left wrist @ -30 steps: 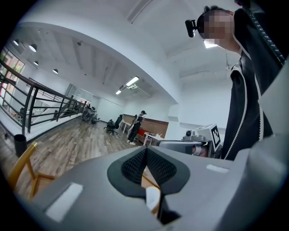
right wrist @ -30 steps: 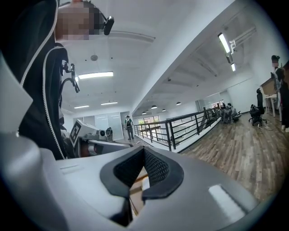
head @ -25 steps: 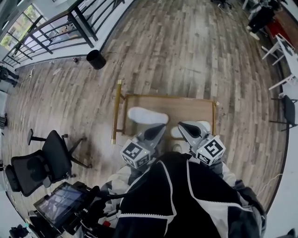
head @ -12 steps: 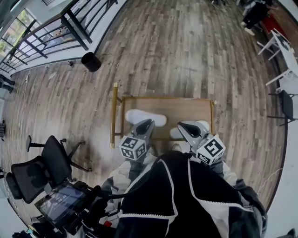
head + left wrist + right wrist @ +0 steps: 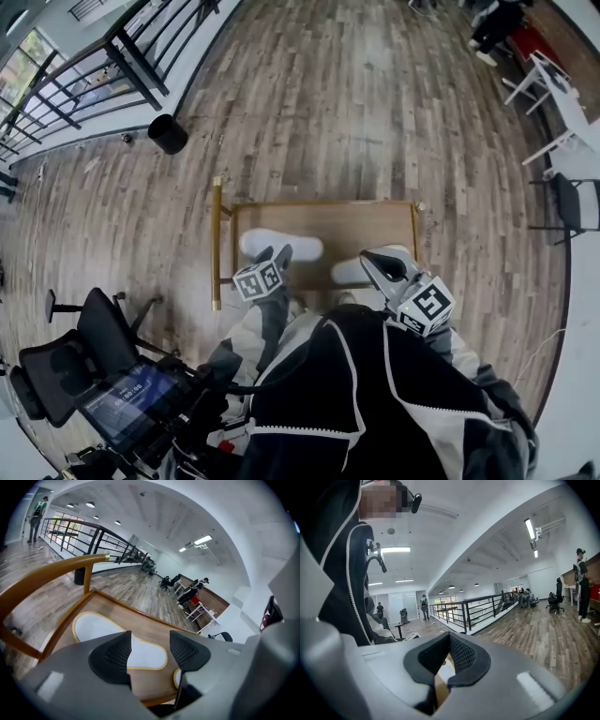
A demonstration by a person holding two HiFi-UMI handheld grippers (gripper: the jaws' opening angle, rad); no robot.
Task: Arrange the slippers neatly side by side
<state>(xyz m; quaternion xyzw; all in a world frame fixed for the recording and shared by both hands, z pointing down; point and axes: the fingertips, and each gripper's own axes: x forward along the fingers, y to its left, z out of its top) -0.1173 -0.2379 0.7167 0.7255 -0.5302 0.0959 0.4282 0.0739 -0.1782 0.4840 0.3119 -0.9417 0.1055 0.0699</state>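
Observation:
Two white slippers lie on a low wooden table (image 5: pixel 375 217) with a gold frame. The left slipper (image 5: pixel 281 246) lies crosswise; in the left gripper view it (image 5: pixel 93 626) shows a yellow edge. The right slipper (image 5: pixel 349 271) is partly hidden by my right gripper (image 5: pixel 373 260), and its toe (image 5: pixel 177 678) peeks past the left gripper's right finger. My left gripper (image 5: pixel 277 253) hovers at the left slipper's near edge; its jaws (image 5: pixel 150 644) are opening with nothing between them. My right gripper (image 5: pixel 447 660) is shut and holds nothing.
A black bin (image 5: pixel 168 134) stands by a black railing (image 5: pixel 112 66) at the far left. An office chair (image 5: pixel 66 352) and a tablet on a stand (image 5: pixel 127 403) are at my near left. White furniture (image 5: pixel 553 84) and a chair (image 5: pixel 567 202) stand at the right.
My left gripper has drawn back toward me, off the left slipper. The slipper stays on the table. The right gripper has kept its place.

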